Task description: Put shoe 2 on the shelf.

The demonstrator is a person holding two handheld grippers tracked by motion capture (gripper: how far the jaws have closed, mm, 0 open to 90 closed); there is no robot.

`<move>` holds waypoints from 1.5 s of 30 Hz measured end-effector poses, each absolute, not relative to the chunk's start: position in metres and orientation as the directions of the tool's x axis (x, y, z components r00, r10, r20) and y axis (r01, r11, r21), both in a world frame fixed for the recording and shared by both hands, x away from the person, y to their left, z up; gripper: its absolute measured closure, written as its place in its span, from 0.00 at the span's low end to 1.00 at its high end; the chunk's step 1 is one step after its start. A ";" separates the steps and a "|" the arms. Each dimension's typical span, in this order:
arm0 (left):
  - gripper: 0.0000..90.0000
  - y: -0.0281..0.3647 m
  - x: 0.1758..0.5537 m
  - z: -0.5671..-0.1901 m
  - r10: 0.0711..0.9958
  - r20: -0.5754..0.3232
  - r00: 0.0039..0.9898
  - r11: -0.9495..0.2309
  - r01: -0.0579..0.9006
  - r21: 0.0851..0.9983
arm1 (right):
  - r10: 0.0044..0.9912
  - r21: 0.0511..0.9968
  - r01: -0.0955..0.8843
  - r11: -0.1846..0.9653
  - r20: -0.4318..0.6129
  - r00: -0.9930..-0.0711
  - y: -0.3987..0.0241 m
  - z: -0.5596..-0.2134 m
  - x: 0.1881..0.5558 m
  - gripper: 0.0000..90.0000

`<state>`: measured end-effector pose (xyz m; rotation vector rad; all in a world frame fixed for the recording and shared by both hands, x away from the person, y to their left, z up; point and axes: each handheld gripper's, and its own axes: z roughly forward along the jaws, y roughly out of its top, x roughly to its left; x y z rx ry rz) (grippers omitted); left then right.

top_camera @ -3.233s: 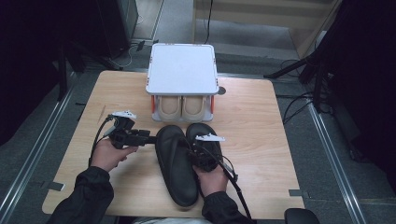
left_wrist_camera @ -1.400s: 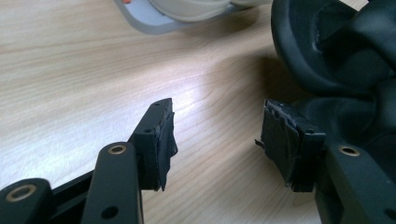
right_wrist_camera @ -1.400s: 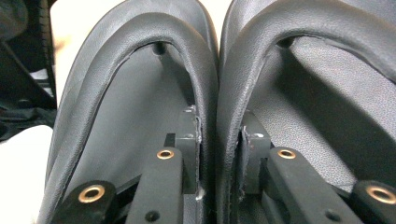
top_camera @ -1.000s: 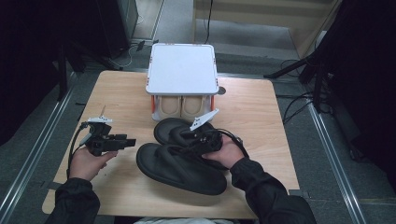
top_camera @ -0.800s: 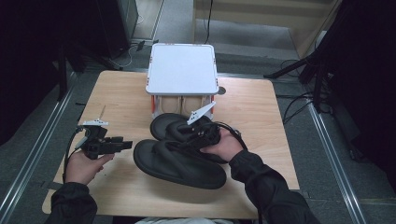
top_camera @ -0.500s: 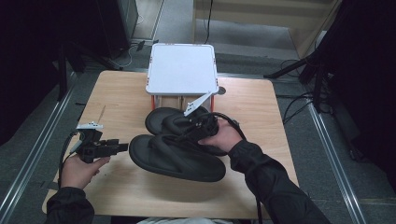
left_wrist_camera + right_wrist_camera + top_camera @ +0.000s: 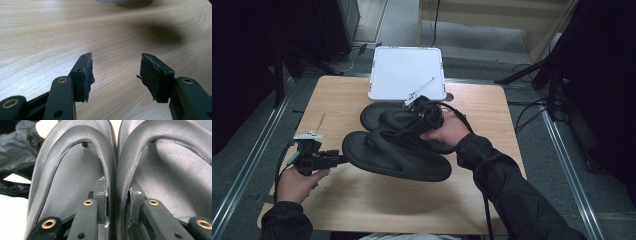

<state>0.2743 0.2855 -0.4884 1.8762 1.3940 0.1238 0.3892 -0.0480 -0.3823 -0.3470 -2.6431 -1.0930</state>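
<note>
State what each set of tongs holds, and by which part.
Right tongs pinch the two black flip-flops together by their straps. Left tongs stand open, holding nothing.

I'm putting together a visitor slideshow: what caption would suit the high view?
The right gripper lifts a pair of black flip-flops by their straps above the wooden table.

Two black flip-flops (image 7: 397, 150) are hanging side by side above the worktop (image 7: 362, 200), their inner straps (image 7: 116, 182) pressed together, soles roughly level.

Two flip-flops (image 7: 399, 150) over the table's (image 7: 362, 210) middle, white box (image 7: 404, 72) behind them at its far edge.
</note>
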 end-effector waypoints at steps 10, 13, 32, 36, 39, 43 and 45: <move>0.49 0.284 0.275 -0.489 0.846 -0.357 0.396 -0.095 0.771 0.630 | 0.119 0.636 0.341 0.692 0.364 -0.924 -0.037 -0.354 0.407 0.83; 0.49 0.284 0.275 -0.489 0.846 -0.357 0.396 -0.094 0.770 0.631 | 0.122 0.639 0.333 0.694 0.352 -0.928 -0.036 -0.346 0.410 0.83; 0.49 0.282 0.277 -0.490 0.838 -0.370 0.402 -0.098 0.777 0.622 | 0.282 0.621 0.411 0.667 0.299 -0.912 -0.041 -0.313 0.455 0.83; 0.49 0.281 0.277 -0.491 0.836 -0.369 0.406 -0.101 0.775 0.624 | 0.319 0.622 0.435 0.651 0.296 -0.901 -0.041 -0.316 0.470 0.83; 0.49 0.281 0.277 -0.491 0.835 -0.372 0.405 -0.098 0.776 0.624 | 0.360 0.606 0.463 0.646 0.293 -0.886 -0.039 -0.318 0.481 0.83; 0.49 0.282 0.276 -0.490 0.838 -0.367 0.404 -0.097 0.772 0.628 | 0.424 0.603 0.509 0.614 0.292 -0.857 -0.037 -0.317 0.494 0.83; 0.49 0.281 0.277 -0.490 0.836 -0.368 0.408 -0.103 0.774 0.625 | 0.465 0.598 0.546 0.587 0.304 -0.832 -0.035 -0.316 0.500 0.83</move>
